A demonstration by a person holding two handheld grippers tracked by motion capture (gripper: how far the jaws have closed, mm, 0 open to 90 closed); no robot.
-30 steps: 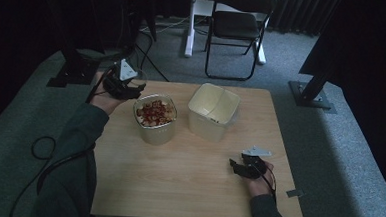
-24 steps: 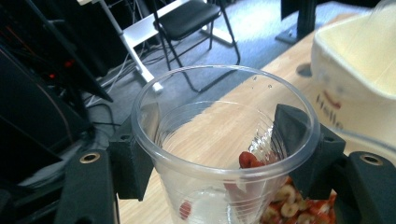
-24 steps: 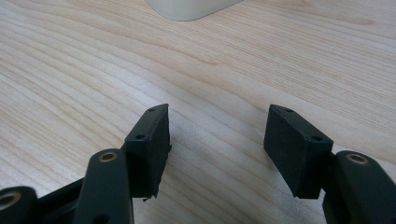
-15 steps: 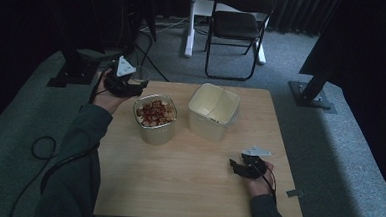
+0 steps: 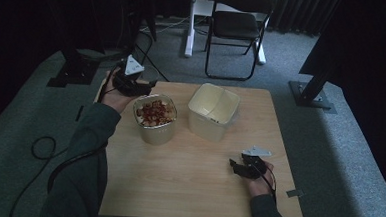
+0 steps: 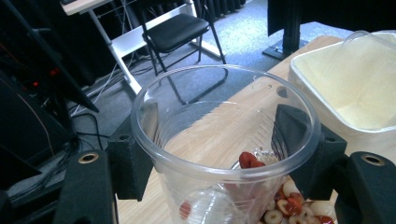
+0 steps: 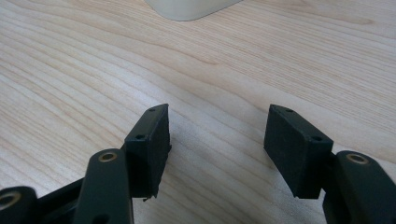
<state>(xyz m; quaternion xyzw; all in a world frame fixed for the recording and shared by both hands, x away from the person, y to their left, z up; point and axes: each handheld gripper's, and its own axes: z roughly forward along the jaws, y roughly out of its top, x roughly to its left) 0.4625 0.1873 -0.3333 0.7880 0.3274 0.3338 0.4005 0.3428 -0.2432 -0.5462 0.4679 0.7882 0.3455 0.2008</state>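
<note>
Plastic, clear and thin-walled, sits between the jaws of the left hand-held gripper (image 6: 219, 154): a cup (image 6: 224, 140) clamped at its rim, one black pad pressed to each side, held tilted above a round container (image 5: 154, 117) of red and pale food pieces at the back left of the worktop (image 5: 192, 183). A few red pieces cling inside the cup near its lower wall, and through the plastic the food below shows blurred, so what lies in the cup and what lies under it is hard to separate. In the high view the left hand-held gripper (image 5: 144, 86) hangs just beside the container's far left rim, its grey three-cornered plate uppermost; the cup itself is too faint there to make out. Just to the right of the round container stands a cream square tub (image 5: 213, 111), near it but apart, its inside pale. The right hand-held gripper (image 7: 217, 140) rests low over bare wood near the front right of the worktop, well apart from both vessels, jaws spread with nothing between them; the tub's base is cut off at the top of its view. Beyond the worktop a black folding chair (image 5: 235, 28) stands on grey carpet, and the background falls into darkness.
</note>
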